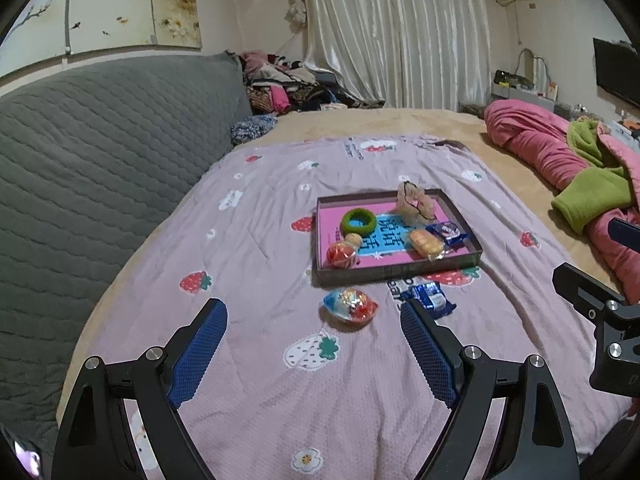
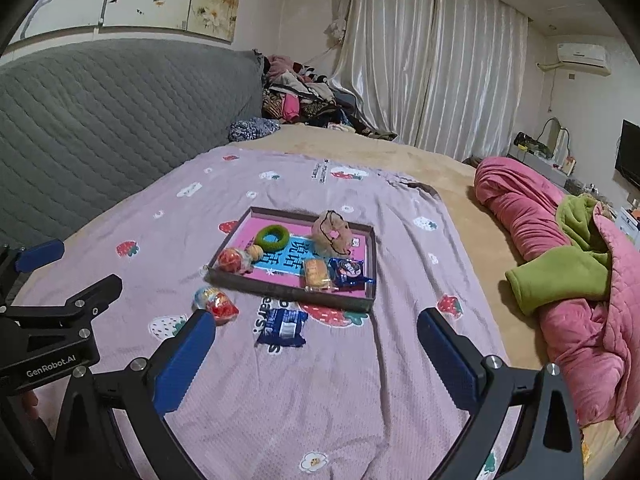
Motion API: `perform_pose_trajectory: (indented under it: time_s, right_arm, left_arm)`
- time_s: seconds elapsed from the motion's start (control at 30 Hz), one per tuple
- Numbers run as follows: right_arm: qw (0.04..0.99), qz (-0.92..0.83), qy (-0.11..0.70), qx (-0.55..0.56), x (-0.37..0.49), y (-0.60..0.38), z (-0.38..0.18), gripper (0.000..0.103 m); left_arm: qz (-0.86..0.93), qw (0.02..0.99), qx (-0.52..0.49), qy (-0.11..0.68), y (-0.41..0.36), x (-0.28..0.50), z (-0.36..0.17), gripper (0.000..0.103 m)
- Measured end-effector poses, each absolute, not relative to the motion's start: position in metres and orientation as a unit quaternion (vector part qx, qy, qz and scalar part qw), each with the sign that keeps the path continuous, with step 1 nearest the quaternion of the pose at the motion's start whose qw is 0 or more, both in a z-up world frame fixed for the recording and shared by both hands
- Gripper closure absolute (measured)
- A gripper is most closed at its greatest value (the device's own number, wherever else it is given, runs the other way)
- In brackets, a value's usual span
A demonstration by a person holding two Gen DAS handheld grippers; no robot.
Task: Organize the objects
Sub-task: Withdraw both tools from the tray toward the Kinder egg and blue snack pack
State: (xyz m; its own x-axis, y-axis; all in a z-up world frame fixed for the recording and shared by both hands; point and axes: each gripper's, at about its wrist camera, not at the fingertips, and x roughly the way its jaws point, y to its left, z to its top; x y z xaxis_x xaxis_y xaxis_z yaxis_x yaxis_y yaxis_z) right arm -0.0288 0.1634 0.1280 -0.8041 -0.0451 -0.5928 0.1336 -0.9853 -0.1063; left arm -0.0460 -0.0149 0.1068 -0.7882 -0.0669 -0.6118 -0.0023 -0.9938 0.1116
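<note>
A shallow brown tray (image 1: 464,258) (image 2: 288,286) with a pink bottom lies on the pink strawberry sheet. In it are a green ring (image 1: 357,221) (image 2: 272,238), a red-orange sweet (image 1: 340,254) (image 2: 231,260), a yellow snack (image 1: 426,242) (image 2: 316,274), a blue packet (image 1: 448,232) (image 2: 349,270) and a beige scrunchie (image 1: 414,202) (image 2: 333,232). In front of the tray lie a clear jelly cup (image 1: 350,305) (image 2: 216,304) and a blue wrapper (image 1: 430,298) (image 2: 282,326). My left gripper (image 1: 314,346) is open and empty, short of the cup. My right gripper (image 2: 316,350) is open and empty, near the wrapper.
A grey quilted headboard (image 1: 100,152) runs along the left. A pink and green quilt (image 2: 568,264) is bunched at the right. Clothes (image 1: 288,84) are piled at the far end by the curtains. My right gripper's body (image 1: 600,320) shows at the left view's right edge.
</note>
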Motion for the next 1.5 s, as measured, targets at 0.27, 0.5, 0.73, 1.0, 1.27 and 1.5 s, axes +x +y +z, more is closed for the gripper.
perform_pose_trajectory:
  time_s: [0.27, 0.5, 0.73, 1.0, 1.27, 1.5]
  right_arm:
    - [0.039, -0.944, 0.081, 0.316, -0.025, 0.161, 0.111, 0.001]
    - [0.044, -0.939, 0.085, 0.331, -0.023, 0.156, 0.095, 0.001]
    - [0.05, -0.937, 0.082, 0.337, -0.022, 0.154, 0.087, 0.001]
    - [0.048, -0.935, 0.086, 0.34, -0.022, 0.152, 0.081, 0.001]
    - [0.048, -0.93, 0.086, 0.354, -0.024, 0.152, 0.066, 0.001]
    - [0.048, -0.927, 0.085, 0.361, -0.025, 0.153, 0.056, 0.001]
  left_arm:
    - [-0.942, 0.019, 0.331, -0.056, -0.013, -0.045, 0.091, 0.014]
    - [-0.939, 0.014, 0.339, -0.059, -0.011, -0.043, 0.079, 0.014]
    - [-0.937, 0.016, 0.346, -0.054, -0.014, -0.046, 0.071, 0.014]
    - [-0.933, 0.013, 0.356, -0.051, -0.013, -0.049, 0.06, 0.014]
    - [-0.927, 0.007, 0.372, -0.052, -0.011, -0.054, 0.04, 0.014]
    - [-0.922, 0.004, 0.383, -0.058, -0.008, -0.054, 0.024, 0.014]
